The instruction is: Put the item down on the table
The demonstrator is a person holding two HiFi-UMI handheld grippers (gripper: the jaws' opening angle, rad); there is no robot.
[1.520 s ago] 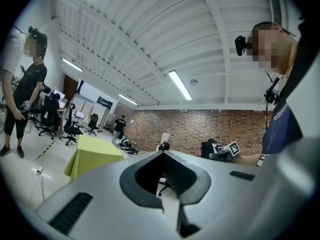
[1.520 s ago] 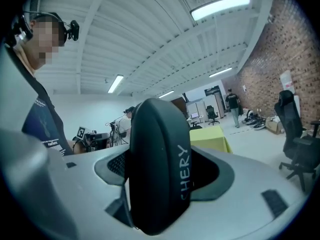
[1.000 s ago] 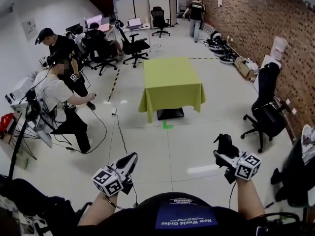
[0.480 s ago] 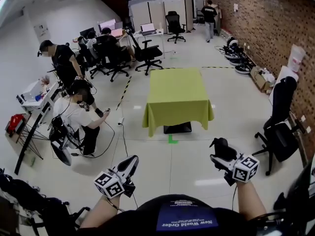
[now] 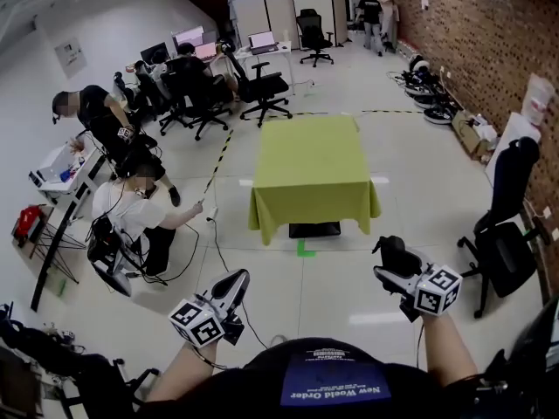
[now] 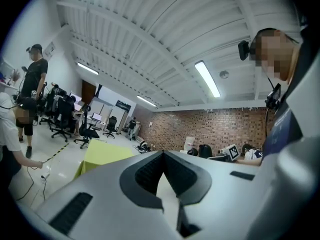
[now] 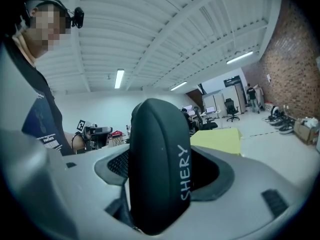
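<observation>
- Item: dark, rounded oblong case (image 7: 159, 176), lettered "SHERY" on its side, most likely a spectacle case.
- Position against the jaws: the case stands on end between the jaws of the right gripper (image 5: 393, 264). They are set wide and grip it across its lower part, while its domed top rises clear above them.
- Left gripper (image 6: 162, 155): jaws closed tip to tip with nothing between them, held low at the person's left.
- Destination: bench (image 5: 312, 160) under a yellow-green cloth, bare on top, well apart from both grippers, with open floor between.
- Hazard, slip: the shell looks smooth and curved and the pads hold only its lower part. A jolt or a tilt of the wrist on the way over could let it pivot or slide out.
- Hazard, early release: opening before the case is over the bench would drop it on the floor.
- Hazard, edge placement: the cloth hangs over the sides, so a case set close to the rim could drag the cloth or roll off.
- Hazard, footing: a cable (image 5: 216, 247) trails on the floor to the left of the direct path to the bench.
</observation>
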